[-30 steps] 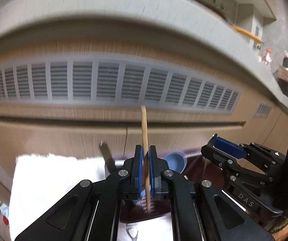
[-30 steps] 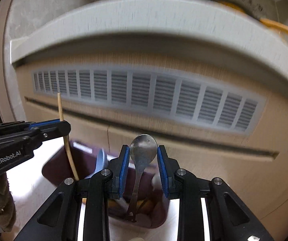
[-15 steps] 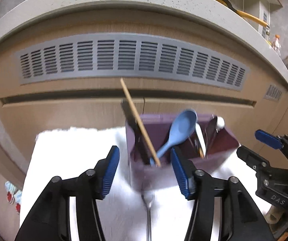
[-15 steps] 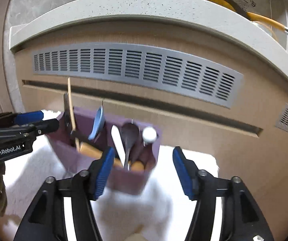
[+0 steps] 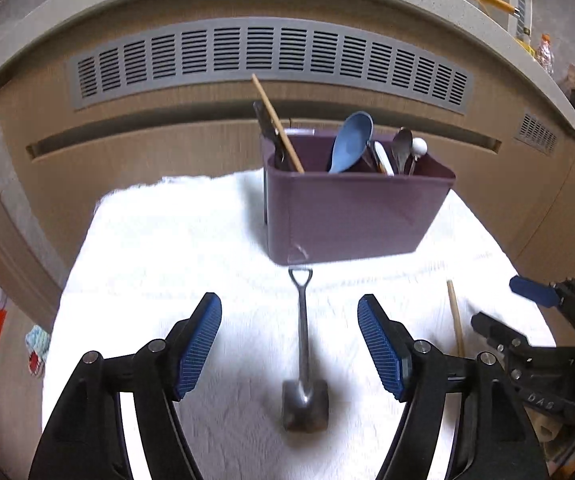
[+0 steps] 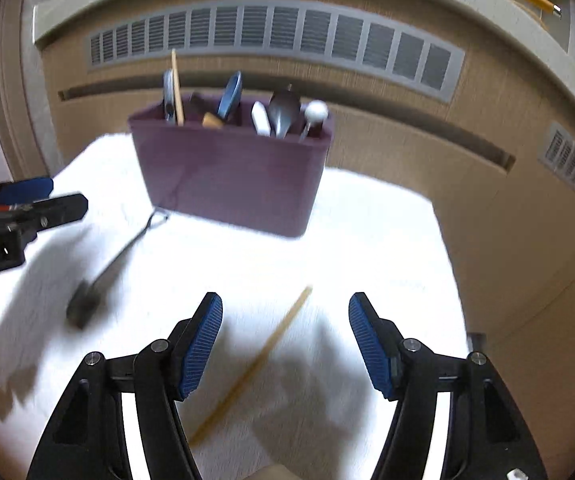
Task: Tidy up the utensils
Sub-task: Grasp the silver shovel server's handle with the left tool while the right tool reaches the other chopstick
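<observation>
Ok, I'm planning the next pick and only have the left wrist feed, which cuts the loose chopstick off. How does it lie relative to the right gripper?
Observer: The chopstick lies slanted on the white towel. In the right wrist view it shows between the right gripper's open jaws, ungripped.
Operator: Anything in the holder that I'm missing?
Observer: A tan wooden handle end sits low in the purple holder, beside the blue spoon.

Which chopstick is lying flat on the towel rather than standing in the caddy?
The chopstick between the right gripper's open jaws lies flat on the white towel. The other chopstick stands in the purple caddy.
</observation>
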Action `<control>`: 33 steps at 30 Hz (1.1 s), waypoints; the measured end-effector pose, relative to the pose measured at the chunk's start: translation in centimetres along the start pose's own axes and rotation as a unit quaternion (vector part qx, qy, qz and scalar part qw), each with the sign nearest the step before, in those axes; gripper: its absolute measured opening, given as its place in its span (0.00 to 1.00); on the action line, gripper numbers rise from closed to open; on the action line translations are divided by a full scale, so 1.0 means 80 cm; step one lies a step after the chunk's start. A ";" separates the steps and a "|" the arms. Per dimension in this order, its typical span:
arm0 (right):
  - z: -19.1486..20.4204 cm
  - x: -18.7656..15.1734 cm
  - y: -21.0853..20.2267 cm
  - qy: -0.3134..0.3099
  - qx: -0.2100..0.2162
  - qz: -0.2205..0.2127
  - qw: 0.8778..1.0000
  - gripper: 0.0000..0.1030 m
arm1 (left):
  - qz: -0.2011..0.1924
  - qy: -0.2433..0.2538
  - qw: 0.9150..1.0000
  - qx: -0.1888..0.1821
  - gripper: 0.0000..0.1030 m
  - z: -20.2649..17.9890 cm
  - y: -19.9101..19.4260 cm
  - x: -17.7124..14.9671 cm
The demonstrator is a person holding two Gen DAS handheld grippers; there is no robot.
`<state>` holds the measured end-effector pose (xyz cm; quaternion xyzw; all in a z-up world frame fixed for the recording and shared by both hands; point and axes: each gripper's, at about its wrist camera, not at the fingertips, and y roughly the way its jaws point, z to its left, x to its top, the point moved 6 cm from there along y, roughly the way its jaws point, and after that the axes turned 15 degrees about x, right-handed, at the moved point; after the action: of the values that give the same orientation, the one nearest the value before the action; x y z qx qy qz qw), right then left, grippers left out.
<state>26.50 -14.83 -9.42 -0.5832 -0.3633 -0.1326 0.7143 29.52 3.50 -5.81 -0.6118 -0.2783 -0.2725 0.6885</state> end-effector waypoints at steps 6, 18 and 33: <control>-0.003 -0.031 0.005 0.021 0.002 0.021 1.000 0.60 | 0.028 0.004 1.000 -0.007 0.69 0.000 0.007 -0.021; -0.029 -0.038 -0.031 0.033 -0.007 -0.016 0.999 0.68 | 0.112 0.035 0.992 -0.046 0.63 -0.020 0.046 -0.063; -0.031 -0.044 -0.030 0.031 0.012 -0.024 0.999 0.68 | 0.163 0.086 0.982 -0.030 0.20 -0.056 0.124 -0.001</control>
<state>23.46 -18.66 -10.18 -0.5613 -0.3566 -0.1629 0.7289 36.77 0.09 -13.12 -0.6435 -0.1065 -0.2165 0.7264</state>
